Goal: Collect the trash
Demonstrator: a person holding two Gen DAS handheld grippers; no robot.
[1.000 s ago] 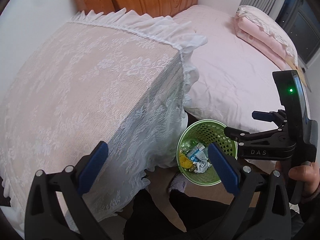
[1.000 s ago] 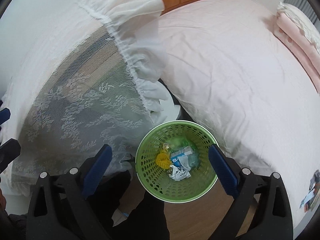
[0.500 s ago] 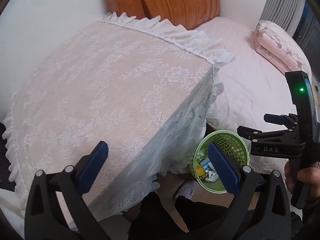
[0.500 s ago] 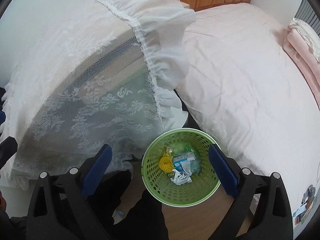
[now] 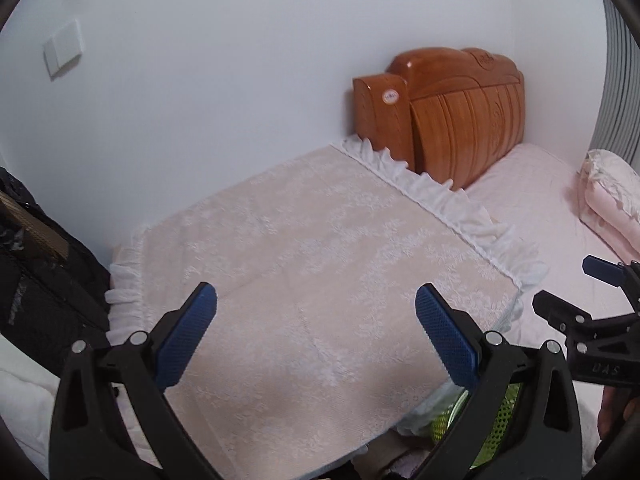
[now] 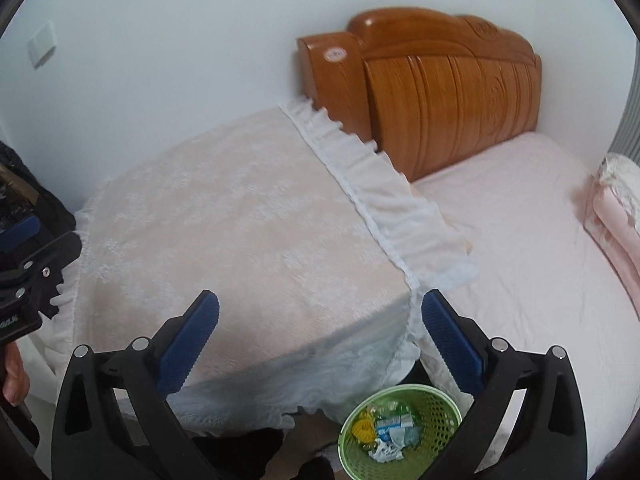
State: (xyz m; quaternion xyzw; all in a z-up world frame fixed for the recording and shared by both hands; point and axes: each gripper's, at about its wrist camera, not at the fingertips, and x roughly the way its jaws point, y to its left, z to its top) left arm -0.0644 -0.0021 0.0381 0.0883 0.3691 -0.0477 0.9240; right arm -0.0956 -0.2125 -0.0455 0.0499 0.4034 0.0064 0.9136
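A green perforated basket (image 6: 440, 404) stands on the floor between the lace-covered table and the bed; inside lie a yellow wrapper (image 6: 363, 427), a blue-and-white carton (image 6: 394, 426) and crumpled paper (image 6: 384, 453). My right gripper (image 6: 320, 340) is open and empty, raised above the table's near corner with the basket low in its view. My left gripper (image 5: 316, 330) is open too, hovering over the table top with nothing between its fingers. Only a sliver of the basket (image 5: 502, 416) shows behind the left gripper's right finger. The right gripper's body (image 5: 592, 344) appears at the left wrist view's right edge.
The table under a white lace cloth (image 6: 240, 240) fills the middle. A bed with a pink sheet (image 6: 520, 240) and a wooden headboard (image 6: 448, 92) lies to the right, with folded pink bedding (image 6: 616, 216) on it. A dark bag (image 5: 36, 280) sits at left, near a wall switch (image 5: 64, 54).
Both grippers have lifted and tilted up: the basket slid to the bottom of each view, and the wall and headboard came into sight. Both stay open.
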